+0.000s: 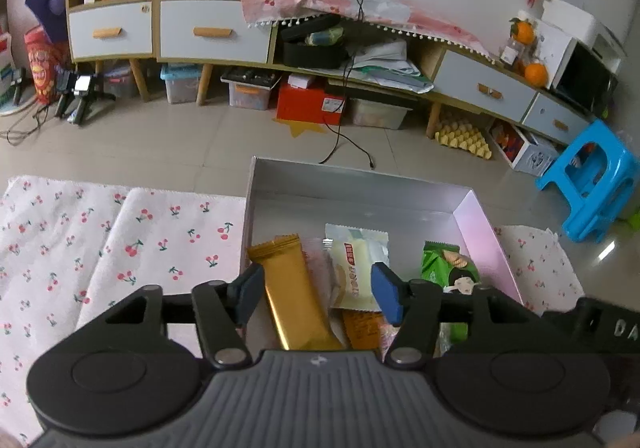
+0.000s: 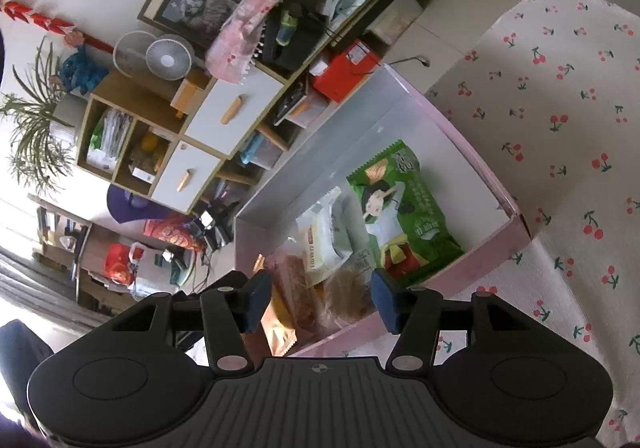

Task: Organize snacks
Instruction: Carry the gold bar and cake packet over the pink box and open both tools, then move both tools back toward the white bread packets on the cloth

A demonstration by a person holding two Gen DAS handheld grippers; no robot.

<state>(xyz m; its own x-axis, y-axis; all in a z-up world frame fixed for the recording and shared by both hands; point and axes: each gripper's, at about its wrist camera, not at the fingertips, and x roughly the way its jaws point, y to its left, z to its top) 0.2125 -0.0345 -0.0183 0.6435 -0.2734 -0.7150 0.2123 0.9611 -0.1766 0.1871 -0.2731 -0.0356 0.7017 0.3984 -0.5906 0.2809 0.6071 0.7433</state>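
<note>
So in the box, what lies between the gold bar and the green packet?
A white snack packet lies between the gold bar and the green packet; the left wrist view shows it, inside the box.

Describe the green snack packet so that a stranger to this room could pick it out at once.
Find the pink-walled box standing on the cherry-print cloth. Several snack packets lie inside it; the green packet lies nearest one side wall, next to a white packet. It is the only green wrapper there, with a cartoon figure and biscuits printed on it, unlike the plain gold bar.
</note>
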